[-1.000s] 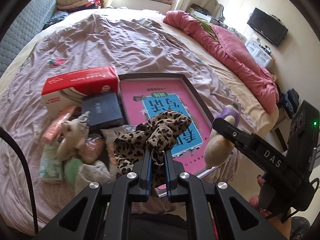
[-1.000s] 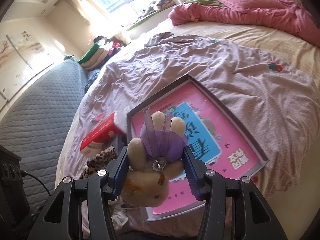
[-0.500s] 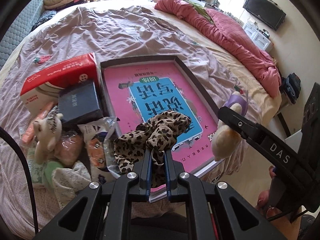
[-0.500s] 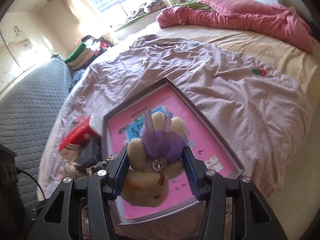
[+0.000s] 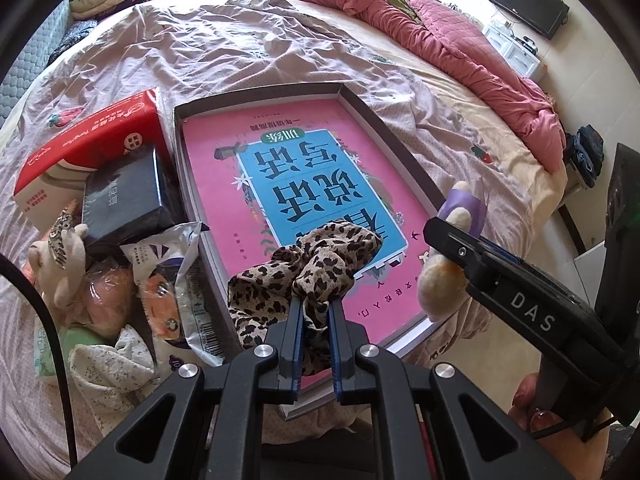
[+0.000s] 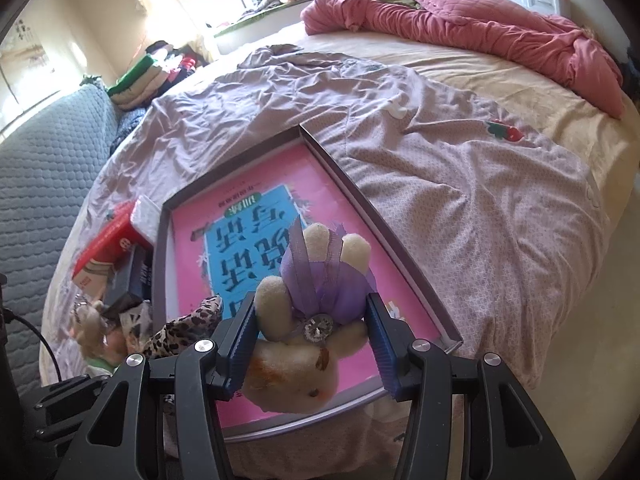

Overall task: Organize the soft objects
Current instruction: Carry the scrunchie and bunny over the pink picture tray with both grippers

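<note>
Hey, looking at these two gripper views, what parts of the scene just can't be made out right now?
- Leopard scrunchie, left wrist view: its lower part is hidden between the left gripper fingers.
- Plush bunny, right wrist view: its sides are covered by the right gripper pads; in the left view the gripper arm hides most of it.
- Tray: near edge hidden behind both grippers.
- Pile of packets, left view: labels too small to read.

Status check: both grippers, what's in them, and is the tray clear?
Left gripper shut on leopard scrunchie. Right gripper shut on plush bunny. Both over tray; pink book fills it.
</note>
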`<move>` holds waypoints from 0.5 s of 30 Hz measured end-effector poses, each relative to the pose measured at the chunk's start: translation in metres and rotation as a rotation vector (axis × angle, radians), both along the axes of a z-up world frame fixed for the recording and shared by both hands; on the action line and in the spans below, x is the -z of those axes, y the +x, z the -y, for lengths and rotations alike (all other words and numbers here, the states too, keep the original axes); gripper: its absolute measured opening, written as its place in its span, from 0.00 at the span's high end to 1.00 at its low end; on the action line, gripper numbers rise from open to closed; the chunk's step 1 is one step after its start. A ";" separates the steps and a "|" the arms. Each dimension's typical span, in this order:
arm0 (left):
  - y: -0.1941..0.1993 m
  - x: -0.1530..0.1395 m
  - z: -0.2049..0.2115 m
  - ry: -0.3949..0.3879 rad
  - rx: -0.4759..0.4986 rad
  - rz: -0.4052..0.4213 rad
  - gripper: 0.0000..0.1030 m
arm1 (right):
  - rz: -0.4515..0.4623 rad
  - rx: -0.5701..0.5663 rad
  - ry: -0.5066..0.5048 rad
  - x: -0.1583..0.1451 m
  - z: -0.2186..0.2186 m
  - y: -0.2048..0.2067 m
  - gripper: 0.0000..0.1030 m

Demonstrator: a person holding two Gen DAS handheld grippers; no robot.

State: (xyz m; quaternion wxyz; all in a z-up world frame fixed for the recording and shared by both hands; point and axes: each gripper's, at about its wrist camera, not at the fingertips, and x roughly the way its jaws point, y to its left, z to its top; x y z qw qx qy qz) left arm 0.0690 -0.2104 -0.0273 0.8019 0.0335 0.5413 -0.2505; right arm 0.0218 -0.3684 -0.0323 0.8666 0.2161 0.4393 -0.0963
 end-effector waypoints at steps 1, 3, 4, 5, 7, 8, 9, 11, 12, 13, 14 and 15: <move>0.000 0.001 0.001 0.003 0.002 -0.002 0.89 | -0.003 -0.002 -0.004 0.001 0.000 0.001 0.48; 0.001 0.003 0.003 0.007 0.005 -0.004 0.89 | -0.019 -0.009 -0.020 0.004 -0.001 0.003 0.48; 0.002 0.005 0.004 0.010 0.006 -0.007 0.89 | -0.026 -0.011 -0.022 0.006 -0.001 0.004 0.48; 0.002 0.006 0.004 0.011 0.008 -0.009 0.89 | -0.035 -0.011 -0.027 0.008 -0.001 0.005 0.48; 0.002 0.009 0.006 0.016 0.013 -0.011 0.89 | -0.045 -0.010 -0.025 0.012 0.001 0.005 0.47; 0.002 0.009 0.007 0.018 0.015 -0.012 0.89 | -0.050 -0.009 -0.028 0.013 0.001 0.006 0.47; 0.002 0.011 0.007 0.020 0.016 -0.013 0.89 | -0.052 -0.009 -0.027 0.015 0.001 0.006 0.47; 0.003 0.014 0.008 0.028 0.018 -0.020 0.89 | -0.058 -0.009 -0.018 0.018 0.002 0.008 0.47; 0.003 0.015 0.009 0.030 0.018 -0.024 0.89 | -0.061 -0.005 -0.017 0.019 0.003 0.008 0.47; 0.004 0.017 0.009 0.030 0.019 -0.027 0.89 | -0.062 -0.005 -0.018 0.020 0.003 0.009 0.47; 0.004 0.017 0.009 0.031 0.019 -0.028 0.89 | -0.063 -0.006 -0.019 0.021 0.003 0.009 0.47; 0.004 0.018 0.010 0.032 0.020 -0.030 0.89 | -0.066 -0.004 -0.021 0.022 0.003 0.009 0.46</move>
